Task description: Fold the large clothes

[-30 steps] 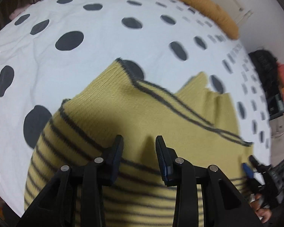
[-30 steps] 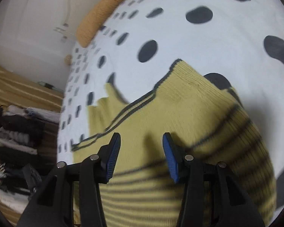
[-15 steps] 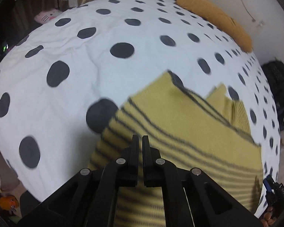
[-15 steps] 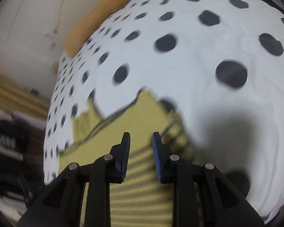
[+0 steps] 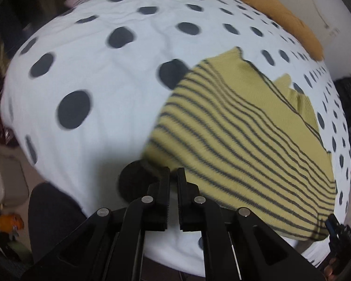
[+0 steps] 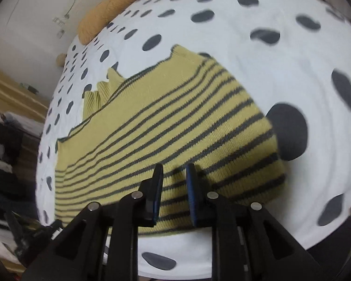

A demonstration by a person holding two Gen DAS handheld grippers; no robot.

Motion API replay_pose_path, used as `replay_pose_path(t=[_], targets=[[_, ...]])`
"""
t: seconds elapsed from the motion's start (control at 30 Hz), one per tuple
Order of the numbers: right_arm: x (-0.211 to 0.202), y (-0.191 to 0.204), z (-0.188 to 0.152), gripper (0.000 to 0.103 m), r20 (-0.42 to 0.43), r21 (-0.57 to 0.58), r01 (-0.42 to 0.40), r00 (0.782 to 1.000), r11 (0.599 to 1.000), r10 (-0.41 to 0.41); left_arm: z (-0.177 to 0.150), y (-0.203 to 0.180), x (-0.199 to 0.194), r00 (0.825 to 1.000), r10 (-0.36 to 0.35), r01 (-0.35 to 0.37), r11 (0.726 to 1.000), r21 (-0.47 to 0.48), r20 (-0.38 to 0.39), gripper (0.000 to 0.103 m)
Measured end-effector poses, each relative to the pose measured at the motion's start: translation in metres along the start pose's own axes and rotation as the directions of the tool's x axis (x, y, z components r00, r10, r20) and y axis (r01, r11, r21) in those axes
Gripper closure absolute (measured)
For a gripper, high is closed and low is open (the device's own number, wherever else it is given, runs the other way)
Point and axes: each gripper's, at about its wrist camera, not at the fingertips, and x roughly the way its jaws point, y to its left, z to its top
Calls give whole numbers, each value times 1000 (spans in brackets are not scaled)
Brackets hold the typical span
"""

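Note:
A yellow knit sweater with dark stripes (image 5: 241, 135) lies folded flat on the white bed cover with black dots (image 5: 100, 70). It also shows in the right wrist view (image 6: 166, 126). My left gripper (image 5: 173, 175) is shut and empty, raised above the sweater's near left corner. My right gripper (image 6: 174, 171) is a little open and empty, over the sweater's near edge. The right gripper also shows at the lower right of the left wrist view (image 5: 337, 229).
An orange pillow (image 5: 280, 16) lies at the far end of the bed, also seen in the right wrist view (image 6: 114, 4). Stacked clothes (image 6: 2, 140) sit beside the bed on the left. The bed edge runs close below both grippers.
Both grippers have let go of the sweater and pulled back toward the near edge. The left one closed; the right narrowed, then opened slightly. The sweater now lies flat and folded.

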Motion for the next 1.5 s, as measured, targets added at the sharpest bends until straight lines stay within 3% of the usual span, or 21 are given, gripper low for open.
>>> replay_pose_path(t=[0.03,0.2,0.3,0.43,0.57,0.67,0.7,0.8,0.87,1.07,1.13,1.27,1.33,1.43,1.5], targets=[[-7,7,-3,79,4,-26,-5,1000,1000,5,-4,6,-3,1000,-17,17,1000,-21,-3,84],[-6,38,-24,78,-30,-77,-66,997,995,64,-23,16,3,993,-113,111,992,-58,-43,77],[9,65,-34,78,-74,-120,-78,995,990,70,-28,20,15,978,-201,195,974,-116,-51,59],[20,97,-45,78,-110,-163,-111,989,980,94,-25,37,28,952,-308,299,926,-232,-3,46],[25,108,-52,78,-127,-181,-111,988,977,89,-10,51,49,932,-362,352,878,-324,30,43],[29,108,-53,78,-135,-183,-99,988,978,75,0,53,63,921,-388,379,857,-348,47,35],[29,108,-53,78,-135,-185,-92,989,978,68,3,51,65,921,-386,380,858,-345,54,35],[31,104,-51,78,-138,-180,-72,989,981,48,10,38,63,938,-344,344,896,-281,51,59],[31,99,-51,78,-141,-167,-60,989,984,37,12,33,54,942,-330,335,902,-271,65,65],[31,98,-48,77,-170,-170,-66,985,983,37,8,44,50,923,-376,381,864,-329,81,67],[32,119,-39,75,-163,-228,-66,986,971,29,6,52,48,922,-374,385,855,-347,103,66],[45,172,-18,55,-181,-306,-74,983,949,18,5,63,58,917,-388,394,854,-341,88,62],[66,209,-9,54,-231,-354,-89,973,931,5,3,70,63,901,-425,423,823,-380,83,62],[98,262,-2,53,-274,-429,-81,961,900,-44,5,69,65,894,-441,436,822,-368,75,68],[117,282,6,51,-303,-411,-70,951,909,-64,4,67,62,889,-452,447,819,-361,76,70]])
